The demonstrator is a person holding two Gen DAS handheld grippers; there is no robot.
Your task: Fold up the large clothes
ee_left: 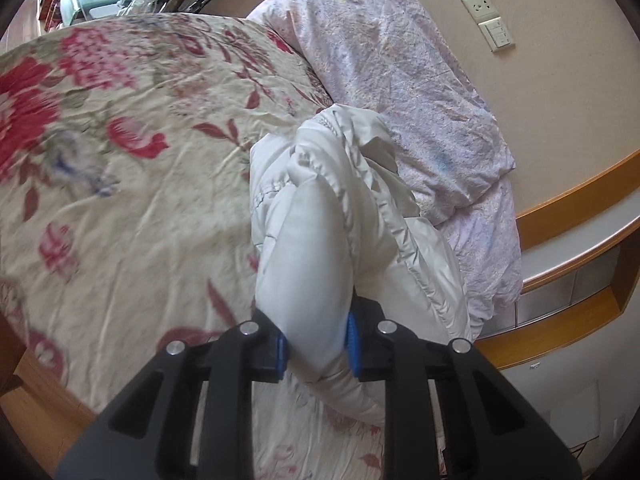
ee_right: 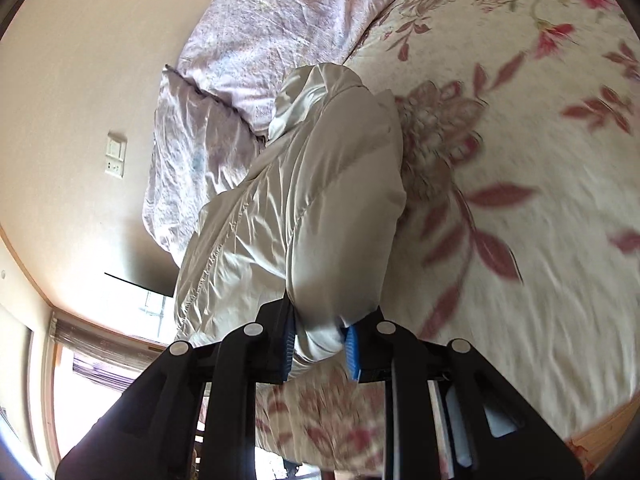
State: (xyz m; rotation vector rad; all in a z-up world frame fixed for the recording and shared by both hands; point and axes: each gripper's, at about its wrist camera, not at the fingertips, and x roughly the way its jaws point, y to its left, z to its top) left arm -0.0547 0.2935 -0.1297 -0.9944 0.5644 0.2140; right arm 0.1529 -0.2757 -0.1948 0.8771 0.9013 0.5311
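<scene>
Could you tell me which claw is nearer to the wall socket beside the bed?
Probably left: left claw grips the white jacket below the socket; from the right claw it looks farther off.

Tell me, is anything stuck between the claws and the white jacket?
No. Both claws already pinch the white jacket: the left claw and the right claw each have puffy fabric squeezed directly between their blue pads, above the flowery bedspread.

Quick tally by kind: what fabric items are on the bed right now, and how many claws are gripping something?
White puffer jacket: 1
Lilac crumpled duvet: 1
Floral bedspread: 1
Claws shut on the jacket: 2, left claw and right claw
Total: 5
</scene>
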